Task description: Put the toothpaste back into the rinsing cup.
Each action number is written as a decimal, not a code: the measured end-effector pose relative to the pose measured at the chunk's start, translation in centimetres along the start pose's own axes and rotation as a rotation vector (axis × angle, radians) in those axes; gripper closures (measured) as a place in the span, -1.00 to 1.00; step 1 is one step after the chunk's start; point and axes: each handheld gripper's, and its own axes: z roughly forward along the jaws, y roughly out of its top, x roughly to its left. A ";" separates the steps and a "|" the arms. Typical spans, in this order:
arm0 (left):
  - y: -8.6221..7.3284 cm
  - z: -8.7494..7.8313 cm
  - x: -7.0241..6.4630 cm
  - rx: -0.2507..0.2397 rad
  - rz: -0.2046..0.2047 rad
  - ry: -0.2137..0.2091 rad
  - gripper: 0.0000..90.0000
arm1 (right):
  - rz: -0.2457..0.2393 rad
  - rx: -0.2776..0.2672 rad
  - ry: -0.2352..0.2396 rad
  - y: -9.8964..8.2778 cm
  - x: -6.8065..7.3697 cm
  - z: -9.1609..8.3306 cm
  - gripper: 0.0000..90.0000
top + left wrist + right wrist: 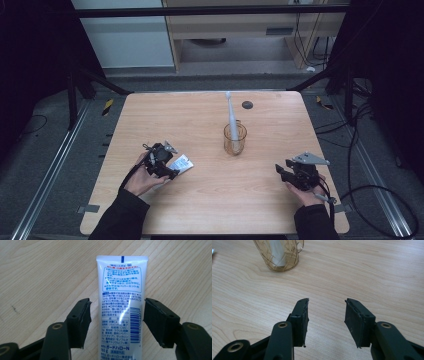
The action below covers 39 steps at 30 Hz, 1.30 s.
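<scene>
A white toothpaste tube (pixel 121 302) with blue print lies flat on the wooden table (pixel 210 200); from above, the tube (pixel 181 163) lies at the left-centre. My left gripper (pixel 116 302) hangs over it, open, one jaw on either side, and neither pad touches the tube. In the high view the left gripper (pixel 167 172) sits on the tube's near end. A clear amber-tinted glass mug (pixel 235 138) holds a white toothbrush (pixel 231 112) standing upright. My right gripper (pixel 326 302) is open with nothing between its jaws and points toward the mug (pixel 279 255); seen from above, the right gripper (pixel 281 172) is at the table's right.
A small dark round disc (pixel 247 105) lies near the table's far edge. Cables trail over the floor to the right of the table, and metal rails run along both sides.
</scene>
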 end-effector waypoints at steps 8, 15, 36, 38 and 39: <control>0.4 0.9 -0.3 0.027 0.027 -0.009 -0.12 | -0.004 0.004 0.000 0.0 0.1 0.0 0.19; 0.8 1.5 -0.1 0.052 0.035 -0.031 -0.09 | -0.001 0.005 0.001 0.1 0.0 0.0 0.19; 1.2 1.4 0.6 0.074 -0.026 -0.062 0.35 | -0.008 0.010 0.003 0.1 0.1 0.2 0.20; 1.1 1.2 0.8 0.071 -0.041 -0.071 0.45 | -0.007 0.011 0.001 0.0 0.1 0.2 0.20; 1.1 1.1 0.9 0.067 -0.046 -0.073 0.48 | -0.005 0.011 0.001 0.0 0.1 0.2 0.20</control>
